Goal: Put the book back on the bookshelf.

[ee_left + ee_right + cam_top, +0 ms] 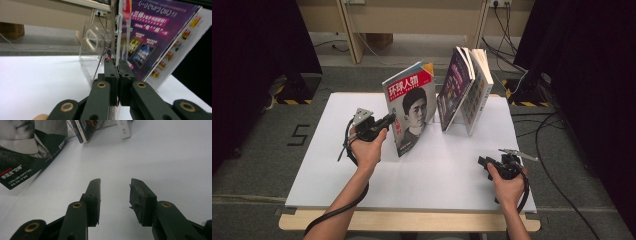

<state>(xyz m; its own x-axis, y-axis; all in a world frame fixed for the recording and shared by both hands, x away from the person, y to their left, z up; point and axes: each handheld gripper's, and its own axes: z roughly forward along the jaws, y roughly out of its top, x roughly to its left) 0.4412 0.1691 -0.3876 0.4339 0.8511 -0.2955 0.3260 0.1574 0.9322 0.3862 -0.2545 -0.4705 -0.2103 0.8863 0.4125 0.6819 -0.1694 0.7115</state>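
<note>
Left gripper: the black two-jaw left gripper, left of centre in the high view, has its jaws pressed together on the edge of the glossy red-topped magazine with a portrait cover; in the left gripper view the pads pinch the thin edge of that magazine, which rises straight up the middle of the frame.
Magazine: it stands tilted at the centre of the high view, its lower edge on the white table top, with the cover facing the bottom of the frame.
Right gripper: the black two-jaw right gripper sits at lower right of the high view, low over the white surface; in the right gripper view its jaws stand well apart with nothing between them.
Other books: the purple-covered book and the pale book behind it lean together at upper centre right of the high view, near the magazine but apart from it.
Clear stand: a transparent plastic bookend shows at centre left of the left gripper view, just beside the gripped edge.
</note>
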